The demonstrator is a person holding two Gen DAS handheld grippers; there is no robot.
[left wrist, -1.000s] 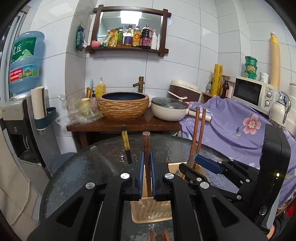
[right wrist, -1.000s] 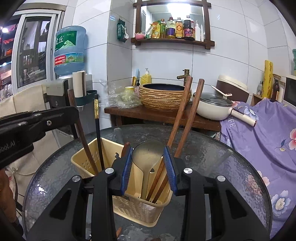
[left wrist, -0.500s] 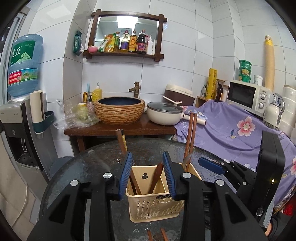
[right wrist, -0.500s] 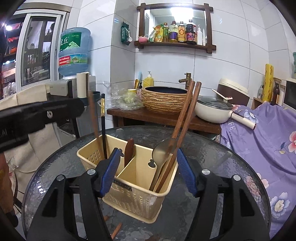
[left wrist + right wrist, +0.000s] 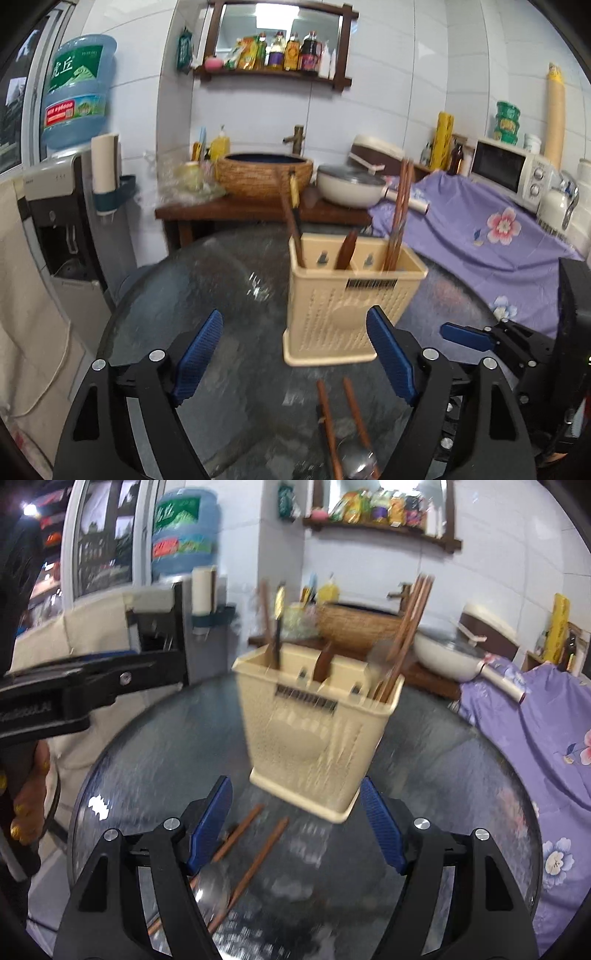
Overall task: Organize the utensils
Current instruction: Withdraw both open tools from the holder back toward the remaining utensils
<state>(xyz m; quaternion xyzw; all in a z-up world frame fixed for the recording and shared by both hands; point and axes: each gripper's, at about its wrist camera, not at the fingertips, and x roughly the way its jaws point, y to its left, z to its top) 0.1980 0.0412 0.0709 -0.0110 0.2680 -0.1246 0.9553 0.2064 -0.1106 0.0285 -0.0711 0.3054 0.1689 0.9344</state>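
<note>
Both tongs, left tongs [image 5: 295, 354] and right tongs [image 5: 295, 823], gape empty before the utensil caddy [image 5: 347, 295].

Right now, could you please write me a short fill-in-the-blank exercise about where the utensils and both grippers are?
1. The left gripper and the right gripper are both ____.
2. The cream utensil holder stands on the round ____ table.
3. The metal spoon lies on the table between two wooden ____.
4. The tall wooden chopsticks stand ____ the holder.

Answers: open; glass; chopsticks; inside
</note>
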